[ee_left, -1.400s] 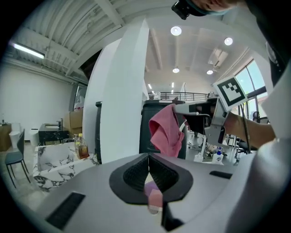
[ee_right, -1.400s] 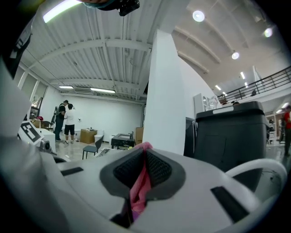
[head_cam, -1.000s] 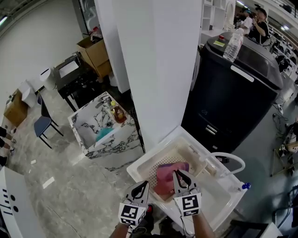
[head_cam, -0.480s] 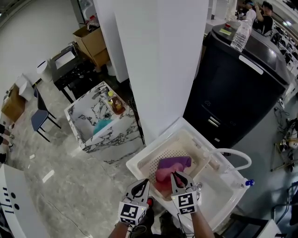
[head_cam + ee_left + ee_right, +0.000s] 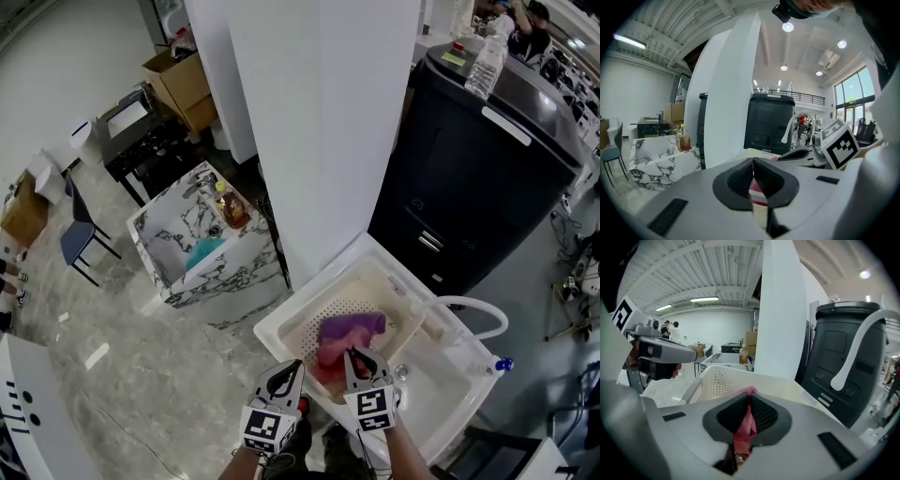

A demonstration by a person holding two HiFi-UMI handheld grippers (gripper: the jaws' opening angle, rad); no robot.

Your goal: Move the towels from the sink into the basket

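The right gripper [image 5: 359, 357] is clenched on a pink towel [image 5: 328, 354]: in its own view a fold of pink cloth [image 5: 748, 422] is pinched between the dark pads and pokes out past the tips. It points forward and down over the near rim of the basket [image 5: 281, 330], its marker cube facing up. The pink towel lies inside the basket on the near side, and a purple towel [image 5: 352, 326] lies just behind it, touching it. The left gripper [image 5: 288, 371] has its jaws pressed together on nothing; it sits just outside the basket's near-left rim, beside the right gripper and aimed nearly level. Both forearms enter from the bottom edge of the head view, close together. Left of the basket and well apart from it stands the marble sink [image 5: 178, 225], with a teal towel [image 5: 202, 254] lying in it. A white pillar [image 5: 319, 122] rises right behind the basket, and a black machine [image 5: 469, 169] stands behind it to the right.
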